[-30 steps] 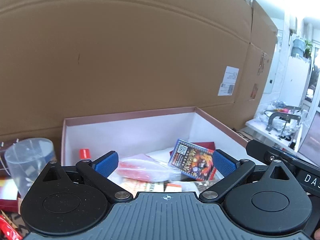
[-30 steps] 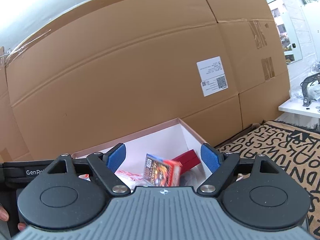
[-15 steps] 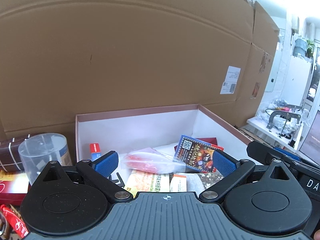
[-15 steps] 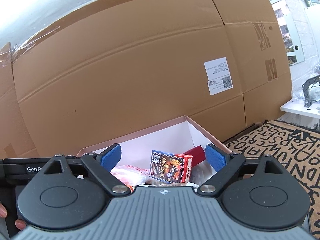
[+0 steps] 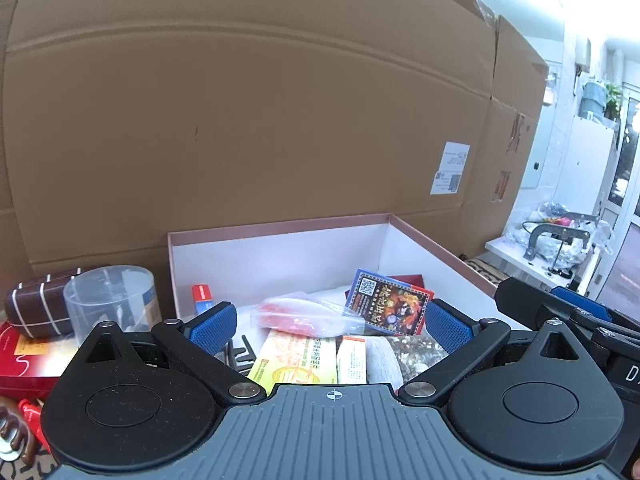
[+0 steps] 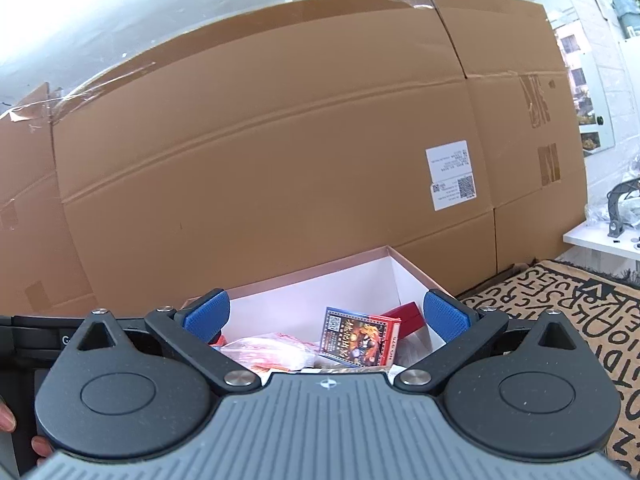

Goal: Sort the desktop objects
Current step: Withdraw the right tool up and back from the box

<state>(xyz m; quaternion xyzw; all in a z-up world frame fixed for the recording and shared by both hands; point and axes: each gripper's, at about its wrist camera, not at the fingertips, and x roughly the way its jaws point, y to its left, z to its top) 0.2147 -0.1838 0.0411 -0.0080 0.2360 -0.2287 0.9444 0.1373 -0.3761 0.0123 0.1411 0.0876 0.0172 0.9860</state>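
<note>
Cardboard sheeting is backing the scene. Nearest, left gripper (image 5: 331, 330) and right gripper (image 6: 324, 316) are hovering level, fingers apart and empty. Beyond, the white box (image 5: 280, 252) is holding a card pack (image 5: 386, 304) and bagged snack (image 5: 304, 314); a clear tub (image 5: 108, 298) is standing outside, perhaps awaiting sorting.

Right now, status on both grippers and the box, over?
Left gripper open, empty. Right gripper open, empty. Pink-rimmed box ahead, holding card pack, red-filled bag and leaflets. Clear tub outside, left. Nothing blocking.
</note>
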